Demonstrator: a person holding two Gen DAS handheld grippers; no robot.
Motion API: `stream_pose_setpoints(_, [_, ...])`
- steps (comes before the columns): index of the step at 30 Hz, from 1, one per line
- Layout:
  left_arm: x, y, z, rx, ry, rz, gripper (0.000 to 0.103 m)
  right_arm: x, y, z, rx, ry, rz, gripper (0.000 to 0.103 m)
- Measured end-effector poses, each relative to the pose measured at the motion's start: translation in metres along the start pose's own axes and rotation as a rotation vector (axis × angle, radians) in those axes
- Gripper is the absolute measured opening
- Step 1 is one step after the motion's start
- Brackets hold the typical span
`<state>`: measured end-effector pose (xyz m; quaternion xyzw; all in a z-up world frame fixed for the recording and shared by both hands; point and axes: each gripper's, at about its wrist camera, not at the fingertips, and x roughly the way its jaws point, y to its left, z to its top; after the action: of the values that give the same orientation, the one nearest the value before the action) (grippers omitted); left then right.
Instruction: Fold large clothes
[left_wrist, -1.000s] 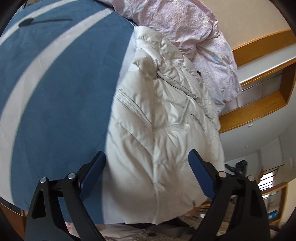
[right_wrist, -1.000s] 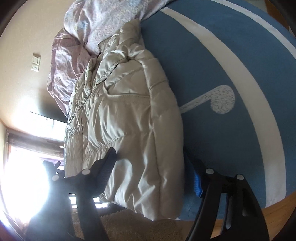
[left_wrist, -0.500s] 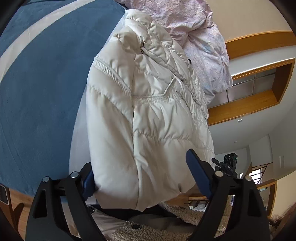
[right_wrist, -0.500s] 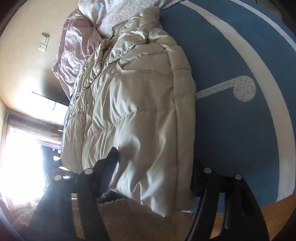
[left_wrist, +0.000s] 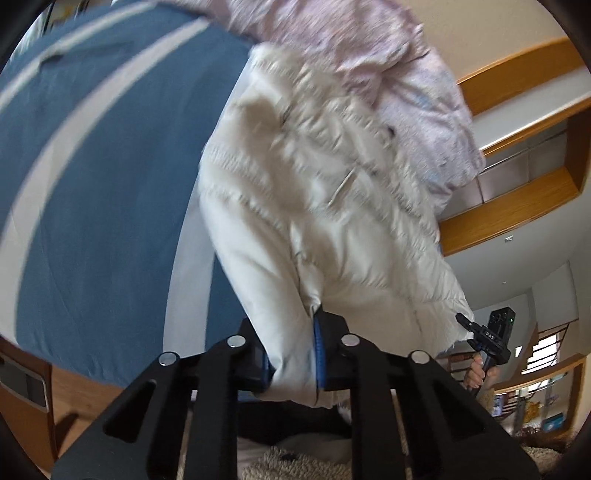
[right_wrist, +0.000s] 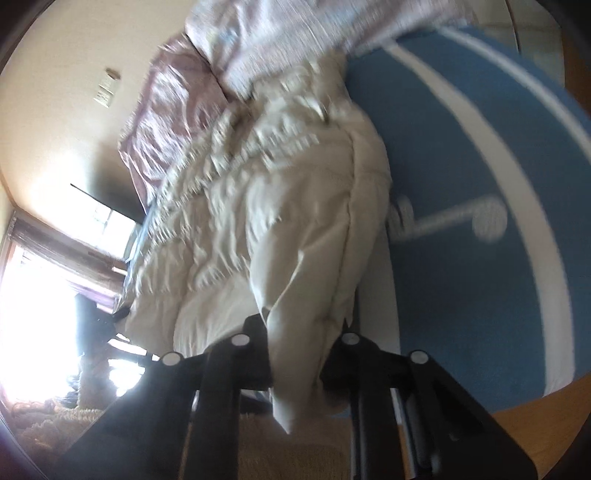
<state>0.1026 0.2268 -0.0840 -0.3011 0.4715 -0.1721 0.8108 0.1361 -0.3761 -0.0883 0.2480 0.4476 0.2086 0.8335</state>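
Note:
A cream puffer jacket (left_wrist: 325, 206) lies on a blue bed cover with white stripes (left_wrist: 92, 192). My left gripper (left_wrist: 291, 354) is shut on the jacket's near hem at one corner. My right gripper (right_wrist: 299, 347) is shut on the near hem at the other corner of the jacket (right_wrist: 280, 221). Both views are blurred by motion. The far end of the jacket reaches the pink quilt.
A crumpled pink quilt (left_wrist: 388, 66) is heaped at the head of the bed, also in the right wrist view (right_wrist: 258, 44). A wooden shelf (left_wrist: 517, 206) is on the wall. A shaggy beige rug (left_wrist: 295, 461) lies below. A bright window (right_wrist: 33, 295) is at left.
Both grippers went from open around the jacket's near hem to shut on it. The jacket's near edge has bunched between the jaws and both views now blur with motion.

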Motion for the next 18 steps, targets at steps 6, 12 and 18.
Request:
stream_pose_setpoints(6, [-0.026,-0.023,0.028,0.049,-0.134,-0.015,0.014,-0.026,0.027,0.02,-0.025,-0.2,-0.013,0.013])
stream_pose_setpoints(12, [-0.041,-0.036,0.057,0.042,-0.225,-0.04,0.014,-0.036,0.054,0.048,-0.045,-0.371,-0.012,0.013])
stream_pose_setpoints(18, [-0.049,-0.052,0.088,0.068,-0.297,-0.042,0.015,-0.039,0.073,0.082,-0.057,-0.472,-0.016,0.013])
